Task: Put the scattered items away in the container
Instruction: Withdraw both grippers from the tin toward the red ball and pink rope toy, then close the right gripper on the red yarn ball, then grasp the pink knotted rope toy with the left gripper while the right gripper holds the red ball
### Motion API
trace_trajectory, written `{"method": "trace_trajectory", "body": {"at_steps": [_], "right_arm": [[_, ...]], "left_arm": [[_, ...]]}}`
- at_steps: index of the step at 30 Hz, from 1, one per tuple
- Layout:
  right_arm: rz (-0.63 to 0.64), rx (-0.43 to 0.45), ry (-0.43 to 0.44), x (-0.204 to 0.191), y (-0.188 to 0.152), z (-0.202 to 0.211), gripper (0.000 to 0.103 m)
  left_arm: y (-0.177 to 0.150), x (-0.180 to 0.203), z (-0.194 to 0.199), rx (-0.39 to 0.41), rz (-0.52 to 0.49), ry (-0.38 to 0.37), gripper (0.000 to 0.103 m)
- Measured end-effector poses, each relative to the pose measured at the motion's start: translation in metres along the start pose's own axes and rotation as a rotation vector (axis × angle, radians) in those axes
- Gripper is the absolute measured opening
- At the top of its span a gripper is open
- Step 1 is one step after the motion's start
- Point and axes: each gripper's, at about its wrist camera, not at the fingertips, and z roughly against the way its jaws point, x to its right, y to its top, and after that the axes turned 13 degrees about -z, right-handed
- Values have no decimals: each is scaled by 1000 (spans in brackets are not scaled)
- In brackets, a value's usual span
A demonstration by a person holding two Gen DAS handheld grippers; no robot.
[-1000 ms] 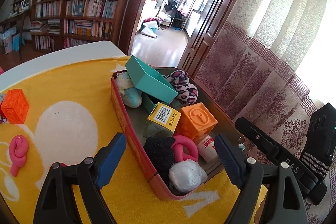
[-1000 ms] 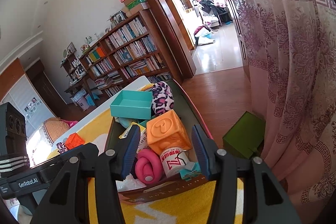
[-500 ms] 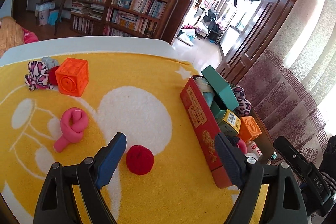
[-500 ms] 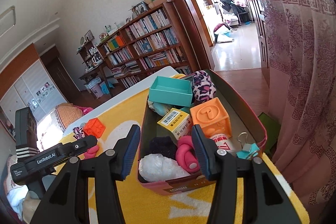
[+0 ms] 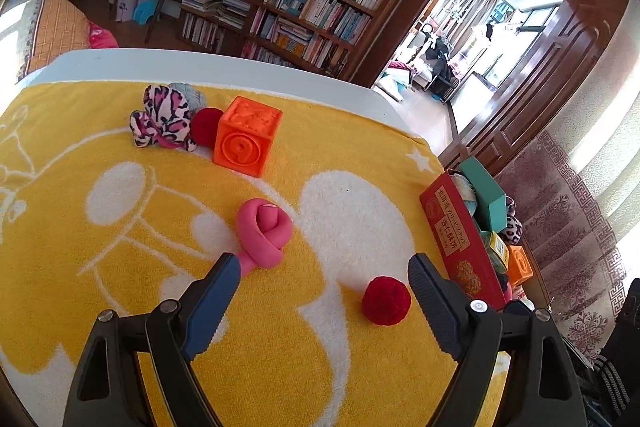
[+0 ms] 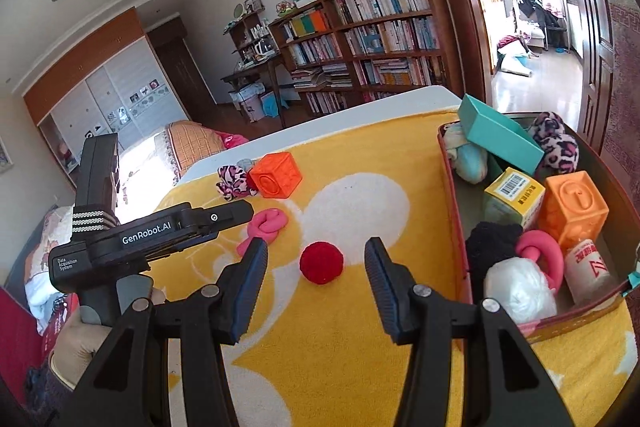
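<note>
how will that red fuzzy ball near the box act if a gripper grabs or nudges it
The red ball looks round and lies loose on the yellow towel, so a nudge would likely roll it. Its fuzzy surface suggests it is soft, light, and would squash between pads.

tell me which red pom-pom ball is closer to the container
The lone red ball on the yellow towel, just short of the red container. The other red ball lies far off, wedged between the leopard-print toy and orange cube.

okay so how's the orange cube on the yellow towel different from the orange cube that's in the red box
The orange cube on the towel stands alone beside a leopard-print toy; the orange cube in the red box is crowded among other items. The towel cube's front shows a round raised motif; the boxed cube's top shows a T-like shape. Both are orange embossed blocks that look alike in build.
</note>
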Motion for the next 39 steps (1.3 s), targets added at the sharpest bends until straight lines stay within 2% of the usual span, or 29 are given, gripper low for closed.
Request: {"method": "trace_trajectory", "body": {"at_steps": [5,11,18,22,27,39], "right_arm": [[32,-102,-15,-13,-10,-37,55],[22,-174,-73,-11,-14,-71,55],[17,-199,-107,-7,-8,-97,54],[13,-198,-132,-2,-7,-106,43],[-24,-203,-140,10,-5,-110,37],[-63,-175,-113,17,-1,-100,36]], "left_arm": [[-1,-13,-1,-17,-22,34,88],[-7,-25,-11,-53,-42,40,88],[-12,-42,-21,-82,-9,44,88],[-14,-44,-27,-97,-9,46,87],[-14,-41,-33,-114,-20,50,88],[8,-15,-58,-123,-161,115,87]]}}
